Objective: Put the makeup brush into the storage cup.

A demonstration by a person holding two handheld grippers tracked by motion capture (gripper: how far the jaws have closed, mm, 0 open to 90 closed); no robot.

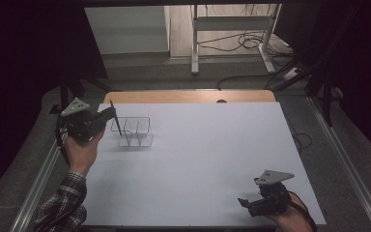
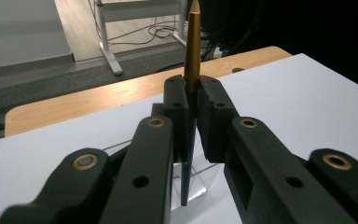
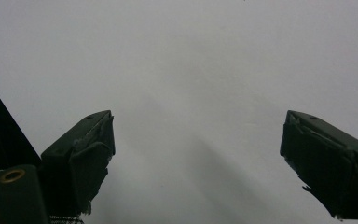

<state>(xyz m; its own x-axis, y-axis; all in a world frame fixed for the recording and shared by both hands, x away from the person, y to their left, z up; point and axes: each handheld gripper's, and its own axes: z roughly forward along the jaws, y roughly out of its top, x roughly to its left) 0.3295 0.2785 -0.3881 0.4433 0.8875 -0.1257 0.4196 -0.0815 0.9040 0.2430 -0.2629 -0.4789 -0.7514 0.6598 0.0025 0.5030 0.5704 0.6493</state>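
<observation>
Gold-tipped pen (image 2: 192, 51), light, stiff and slick, pinched mid-barrel by left gripper (image 1: 107, 115) above clear holder (image 1: 134, 131) at ten o'clock; right gripper (image 1: 244, 203) spread.

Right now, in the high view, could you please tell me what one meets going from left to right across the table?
Left gripper → pen pinched upright in its fingers → clear divided organizer → bare white table top → right gripper, near the front edge.
</observation>
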